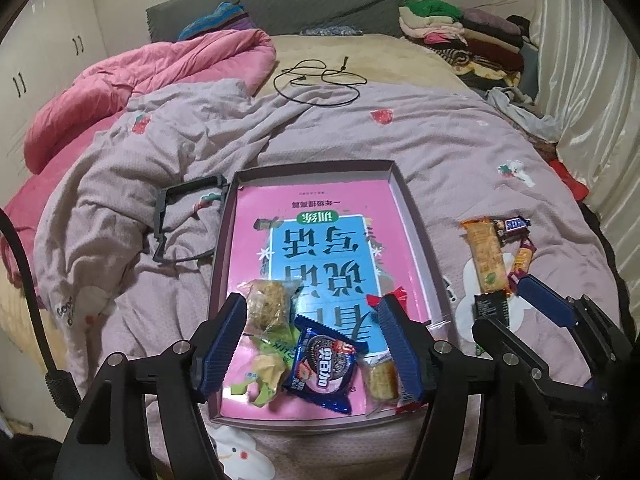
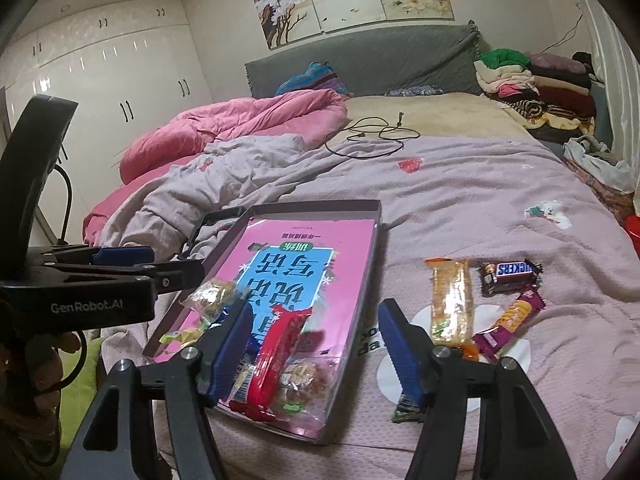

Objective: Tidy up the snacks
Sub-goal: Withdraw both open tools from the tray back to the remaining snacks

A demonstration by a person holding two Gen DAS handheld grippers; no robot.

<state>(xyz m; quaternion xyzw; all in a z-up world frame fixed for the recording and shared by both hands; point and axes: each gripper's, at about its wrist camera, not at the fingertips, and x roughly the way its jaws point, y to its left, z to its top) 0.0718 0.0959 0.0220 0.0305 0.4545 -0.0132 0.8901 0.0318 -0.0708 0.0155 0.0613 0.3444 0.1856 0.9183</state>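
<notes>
A shallow box lid (image 1: 416, 216) (image 2: 368, 272) with a pink book inside lies on the bed. At its near end are a blue Oreo pack (image 1: 324, 368), a rice cake (image 1: 268, 304), a green-wrapped snack (image 1: 268, 372), a red-wrapped bar (image 2: 276, 356) and a clear-wrapped biscuit (image 2: 308, 380). Right of the box on the quilt lie an orange wafer pack (image 1: 486, 256) (image 2: 450, 300), a Snickers bar (image 1: 514, 225) (image 2: 510, 276) and a purple biscuit pack (image 2: 512, 320). My left gripper (image 1: 312, 344) is open and empty above the box's near end. My right gripper (image 2: 316, 348) is open and empty over the box's right edge.
A black plastic frame (image 1: 180, 220) lies left of the box. A black cable (image 1: 320, 80) lies further back on the bed. A pink duvet (image 1: 140, 80) is bunched at the left, and folded clothes (image 1: 464, 36) are stacked at the back right by the curtain.
</notes>
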